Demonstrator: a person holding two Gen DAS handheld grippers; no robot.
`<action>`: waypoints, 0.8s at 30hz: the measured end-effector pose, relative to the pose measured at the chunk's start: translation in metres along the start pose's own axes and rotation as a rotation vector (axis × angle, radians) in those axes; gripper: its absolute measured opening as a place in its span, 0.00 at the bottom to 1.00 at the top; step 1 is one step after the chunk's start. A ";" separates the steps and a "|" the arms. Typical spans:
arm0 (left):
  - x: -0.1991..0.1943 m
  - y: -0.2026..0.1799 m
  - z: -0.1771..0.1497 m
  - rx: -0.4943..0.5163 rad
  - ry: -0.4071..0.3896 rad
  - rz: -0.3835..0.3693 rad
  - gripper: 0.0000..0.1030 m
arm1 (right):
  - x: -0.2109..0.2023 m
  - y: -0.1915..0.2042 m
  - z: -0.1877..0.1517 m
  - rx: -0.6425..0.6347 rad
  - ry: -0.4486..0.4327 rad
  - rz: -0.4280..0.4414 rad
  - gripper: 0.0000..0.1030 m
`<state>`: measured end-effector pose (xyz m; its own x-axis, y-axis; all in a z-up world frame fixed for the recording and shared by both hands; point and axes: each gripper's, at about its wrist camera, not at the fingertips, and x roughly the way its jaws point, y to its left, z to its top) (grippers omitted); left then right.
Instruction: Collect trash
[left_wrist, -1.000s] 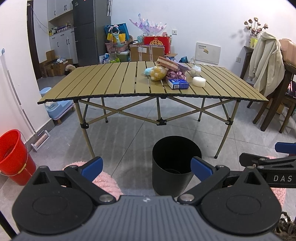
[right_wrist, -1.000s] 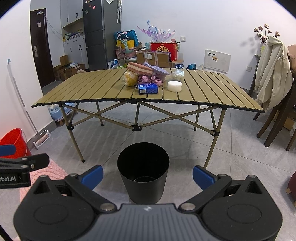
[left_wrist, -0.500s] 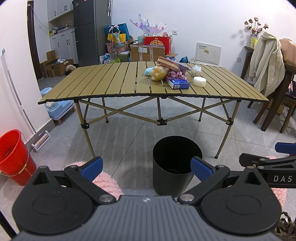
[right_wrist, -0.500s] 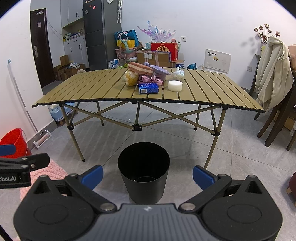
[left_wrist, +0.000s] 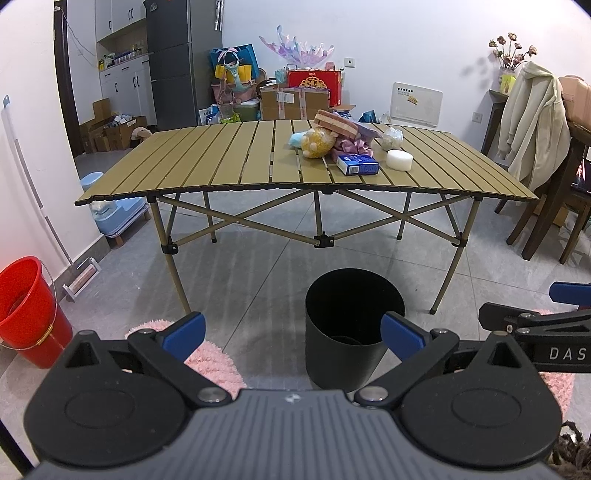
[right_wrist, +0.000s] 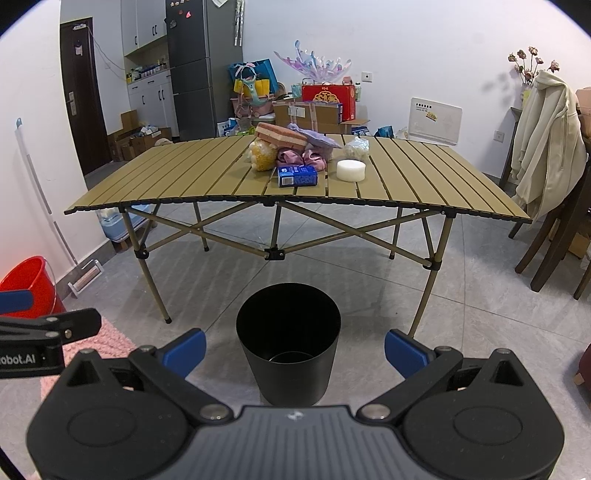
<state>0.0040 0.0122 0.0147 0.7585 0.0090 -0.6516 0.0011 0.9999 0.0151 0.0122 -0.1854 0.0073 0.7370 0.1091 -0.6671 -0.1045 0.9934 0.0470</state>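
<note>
Trash pile (right_wrist: 295, 157) heaped untouched far across the slatted tan tabletop (right_wrist: 184, 173); round black bin (right_wrist: 288, 339) near, on the floor. Left gripper (left_wrist: 291, 332) and right gripper (right_wrist: 293, 349) jaws spread wide, empty. Nothing collected yet.

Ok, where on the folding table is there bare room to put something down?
The table's whole left half is bare slats, and so is the right end beyond the white puck. The middle is crowded: blue box, yellow bag and pink wrappers bunch together.
</note>
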 end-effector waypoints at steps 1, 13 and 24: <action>0.000 0.000 -0.003 -0.001 0.000 0.001 1.00 | -0.001 0.002 0.001 0.001 0.001 0.001 1.00; 0.016 0.001 -0.001 0.006 -0.024 0.018 1.00 | 0.011 0.001 0.008 0.002 -0.034 0.023 1.00; 0.038 -0.007 0.017 0.026 -0.061 0.011 1.00 | 0.036 -0.015 0.025 0.031 -0.086 0.033 1.00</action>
<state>0.0441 0.0053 0.0030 0.7970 0.0180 -0.6037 0.0090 0.9991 0.0417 0.0565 -0.1952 0.0012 0.7885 0.1426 -0.5983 -0.1094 0.9898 0.0917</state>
